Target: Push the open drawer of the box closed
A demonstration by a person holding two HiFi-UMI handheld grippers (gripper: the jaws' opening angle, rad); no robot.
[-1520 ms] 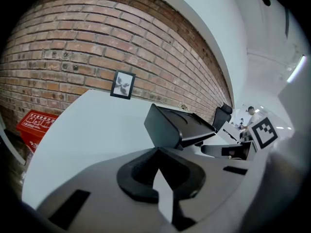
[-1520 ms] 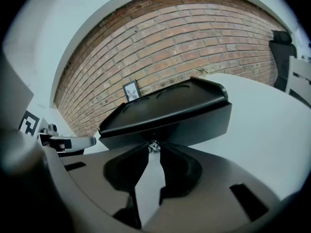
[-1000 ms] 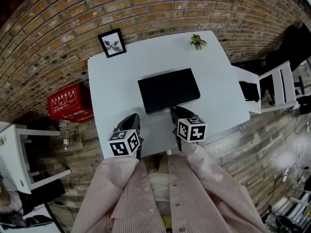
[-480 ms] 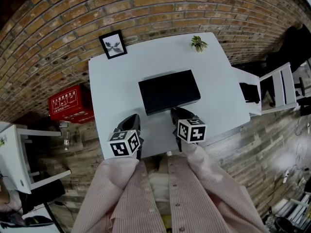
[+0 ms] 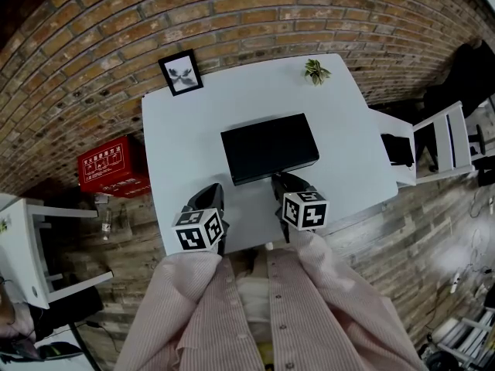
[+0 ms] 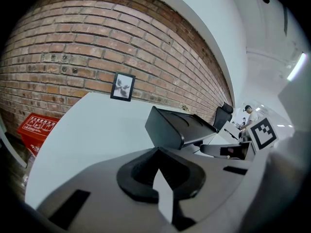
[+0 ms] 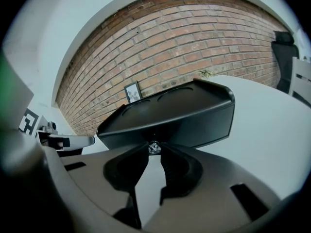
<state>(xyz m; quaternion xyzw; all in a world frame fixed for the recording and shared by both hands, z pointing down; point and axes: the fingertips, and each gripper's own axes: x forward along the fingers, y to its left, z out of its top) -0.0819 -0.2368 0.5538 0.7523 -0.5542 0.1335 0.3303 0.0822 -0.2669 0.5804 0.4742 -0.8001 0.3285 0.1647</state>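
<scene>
A flat black box (image 5: 269, 147) lies in the middle of the white table (image 5: 348, 122). In the right gripper view its front face (image 7: 170, 118) fills the middle, with a small shiny drawer knob (image 7: 154, 147) low on it. My right gripper (image 5: 278, 179) is at the box's front edge, and its tips (image 7: 154, 152) are closed on the knob from both sides. How far the drawer stands out I cannot tell. My left gripper (image 5: 214, 189) rests to the left, short of the box (image 6: 175, 125), shut (image 6: 156, 153) with nothing in it.
At the table's far edge stand a framed picture (image 5: 180, 71) and a small potted plant (image 5: 314, 69). A red case (image 5: 113, 165) sits on the floor to the left, and a white chair (image 5: 441, 139) is to the right. A brick wall rises behind the table.
</scene>
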